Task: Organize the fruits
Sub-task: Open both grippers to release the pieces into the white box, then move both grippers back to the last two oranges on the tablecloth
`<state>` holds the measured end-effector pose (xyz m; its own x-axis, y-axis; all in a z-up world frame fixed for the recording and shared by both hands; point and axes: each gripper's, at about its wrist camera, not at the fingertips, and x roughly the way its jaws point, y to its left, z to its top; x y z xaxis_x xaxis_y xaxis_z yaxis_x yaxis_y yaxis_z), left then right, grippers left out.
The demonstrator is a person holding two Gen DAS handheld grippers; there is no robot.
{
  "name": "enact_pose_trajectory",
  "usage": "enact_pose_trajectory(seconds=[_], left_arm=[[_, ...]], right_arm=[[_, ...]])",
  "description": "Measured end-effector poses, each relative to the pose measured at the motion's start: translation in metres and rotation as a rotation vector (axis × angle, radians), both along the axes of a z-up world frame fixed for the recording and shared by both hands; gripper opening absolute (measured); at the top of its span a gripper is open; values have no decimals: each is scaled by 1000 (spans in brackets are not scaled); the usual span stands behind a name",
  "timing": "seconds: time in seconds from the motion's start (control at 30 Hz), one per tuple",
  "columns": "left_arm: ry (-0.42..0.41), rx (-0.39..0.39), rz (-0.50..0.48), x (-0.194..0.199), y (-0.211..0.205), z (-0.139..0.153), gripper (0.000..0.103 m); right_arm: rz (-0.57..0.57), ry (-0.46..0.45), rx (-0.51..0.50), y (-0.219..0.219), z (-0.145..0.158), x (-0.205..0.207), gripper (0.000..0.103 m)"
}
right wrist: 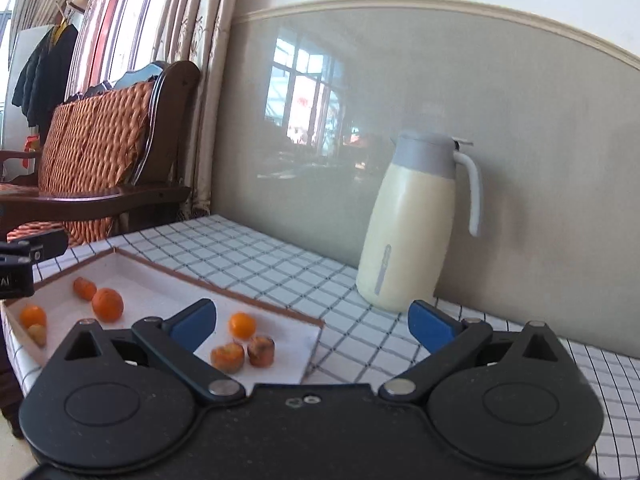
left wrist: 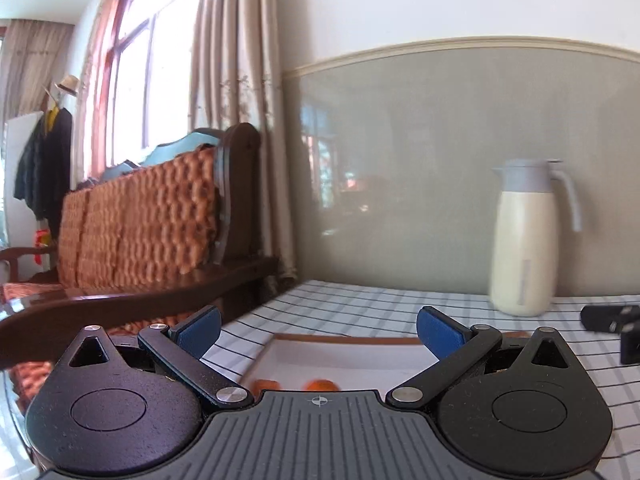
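Note:
A shallow white tray with a brown rim lies on the checked tablecloth and holds several small orange fruits, among them a round one, a smaller one and two flat-topped ones. My right gripper is open and empty above the tray's right end. My left gripper is open and empty above the same tray; two orange fruits peek out just over its body. The left gripper's black body shows at the left edge of the right wrist view.
A cream jug with a grey lid and handle stands on the table against the grey wall panel. A wooden sofa with woven orange cushions stands left of the table. The right gripper's black parts show at the right in the left wrist view.

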<state>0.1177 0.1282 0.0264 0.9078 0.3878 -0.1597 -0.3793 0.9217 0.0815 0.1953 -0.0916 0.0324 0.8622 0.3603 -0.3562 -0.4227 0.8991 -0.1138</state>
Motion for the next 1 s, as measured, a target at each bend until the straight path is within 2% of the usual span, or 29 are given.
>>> enact_pose_trajectory(seconds=[0.1, 0.23, 0.3, 0.43, 0.57, 0.7, 0.87, 1.0], left_arm=[[29, 0, -93, -3, -23, 1, 103], [13, 12, -163, -2, -61, 5, 103], [6, 26, -217, 1, -80, 5, 103], [19, 70, -264, 18, -122, -2, 103], [48, 96, -338, 42, -162, -12, 103], [104, 67, -430, 74, -198, -23, 103], [127, 61, -462, 108, -231, -38, 103], [183, 62, -479, 131, -242, -52, 103]], right_arm=[[-13, 15, 6, -19, 0, -9, 97], [-58, 0, 3, -50, -1, -15, 97], [-105, -4, -6, -69, -5, -15, 97], [-224, 3, -27, -104, -18, -5, 95], [-316, 58, -29, -138, -33, 14, 82], [-371, 90, -8, -164, -42, 29, 78], [-385, 150, -15, -181, -64, 48, 66], [-389, 168, -49, -186, -76, 68, 64]])
